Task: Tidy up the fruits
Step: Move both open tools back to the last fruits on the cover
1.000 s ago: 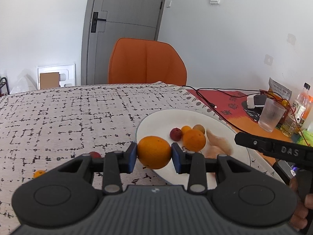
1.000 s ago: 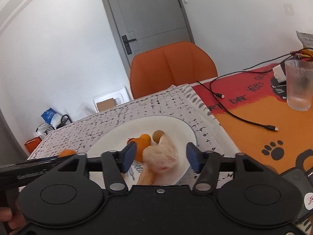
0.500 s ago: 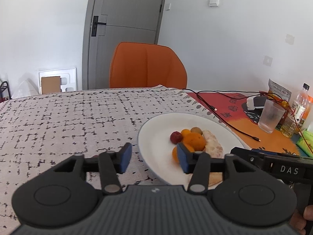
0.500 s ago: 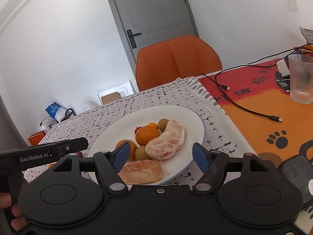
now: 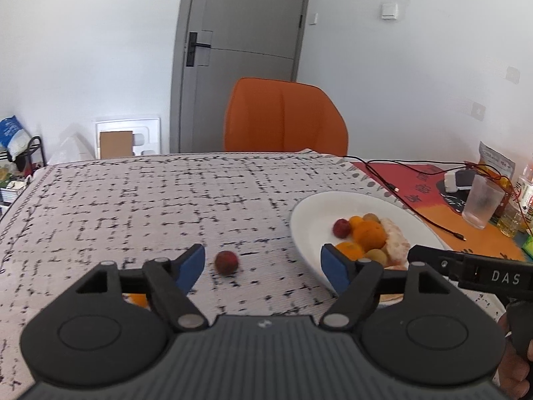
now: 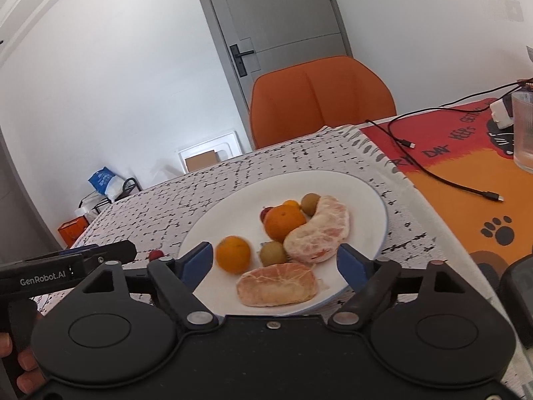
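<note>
A white plate (image 6: 363, 196) holds two oranges (image 6: 233, 254), two peeled pomelo pieces (image 6: 318, 231), small green-brown fruits and a red fruit. The plate also shows in the left wrist view (image 5: 313, 220). A small red fruit (image 5: 226, 262) lies on the patterned cloth left of the plate, between my left gripper's open fingers. A small orange fruit (image 5: 137, 299) lies by the left finger, partly hidden. My left gripper (image 5: 263, 266) is open and empty. My right gripper (image 6: 275, 263) is open and empty, hovering over the plate's near edge.
An orange chair (image 5: 284, 116) stands behind the table. To the right lie an orange-red mat (image 6: 466, 163), a black cable (image 6: 429, 170), a ribbed glass (image 5: 481, 201) and bottles. The black-and-white cloth (image 5: 150, 200) covers the left of the table.
My left gripper let go of the orange onto the plate, opened wide and swung left toward the red fruit on the cloth. My right gripper released the pomelo piece and drew back.
</note>
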`<state>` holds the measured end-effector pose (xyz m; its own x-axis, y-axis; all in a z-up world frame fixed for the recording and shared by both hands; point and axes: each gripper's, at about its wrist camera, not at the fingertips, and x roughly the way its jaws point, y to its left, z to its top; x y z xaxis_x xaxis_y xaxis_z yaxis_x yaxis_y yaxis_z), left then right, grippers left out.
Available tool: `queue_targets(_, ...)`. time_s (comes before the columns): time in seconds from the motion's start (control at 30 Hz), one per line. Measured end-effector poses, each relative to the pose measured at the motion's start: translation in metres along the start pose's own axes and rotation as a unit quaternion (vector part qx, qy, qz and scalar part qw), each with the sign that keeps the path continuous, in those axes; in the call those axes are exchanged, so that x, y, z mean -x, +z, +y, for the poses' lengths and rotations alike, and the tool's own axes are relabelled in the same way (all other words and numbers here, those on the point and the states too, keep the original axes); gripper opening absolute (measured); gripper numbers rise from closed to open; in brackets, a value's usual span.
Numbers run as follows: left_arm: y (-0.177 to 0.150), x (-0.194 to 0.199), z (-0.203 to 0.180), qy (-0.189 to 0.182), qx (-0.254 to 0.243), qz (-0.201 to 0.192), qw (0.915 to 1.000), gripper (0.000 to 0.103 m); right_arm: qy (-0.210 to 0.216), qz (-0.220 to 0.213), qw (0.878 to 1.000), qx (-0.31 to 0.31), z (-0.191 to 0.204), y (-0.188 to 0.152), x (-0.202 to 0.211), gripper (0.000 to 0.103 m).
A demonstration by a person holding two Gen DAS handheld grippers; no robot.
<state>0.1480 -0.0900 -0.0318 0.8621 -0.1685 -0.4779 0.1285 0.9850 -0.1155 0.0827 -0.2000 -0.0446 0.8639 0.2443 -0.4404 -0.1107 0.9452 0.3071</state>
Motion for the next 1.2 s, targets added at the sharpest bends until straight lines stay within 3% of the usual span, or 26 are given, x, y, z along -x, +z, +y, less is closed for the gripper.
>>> queue_targets(0.13, -0.005, 0.005, 0.011, 0.013, 0.004, 0.002, 0.9999, 0.076, 0.010, -0.002, 1.000, 0.002, 0.008, -0.001, -0.001, 0.098)
queue_targets(0.3, -0.012, 0.009, 0.023, 0.024, 0.011, 0.009, 0.9996, 0.077, 0.022, -0.001, 1.000, 0.010, 0.019, -0.002, -0.005, 0.103)
queue_targets(0.87, -0.025, 0.010, 0.064, 0.061, 0.046, 0.015, 0.9970, 0.077, 0.054, 0.015, 0.998, 0.034, 0.052, -0.004, -0.020, 0.103)
queue_targets(1.2, -0.023, 0.002, 0.080, 0.062, 0.065, 0.015, 0.9958, 0.073, 0.074, 0.027, 0.995, 0.057, 0.076, -0.001, -0.037, 0.103)
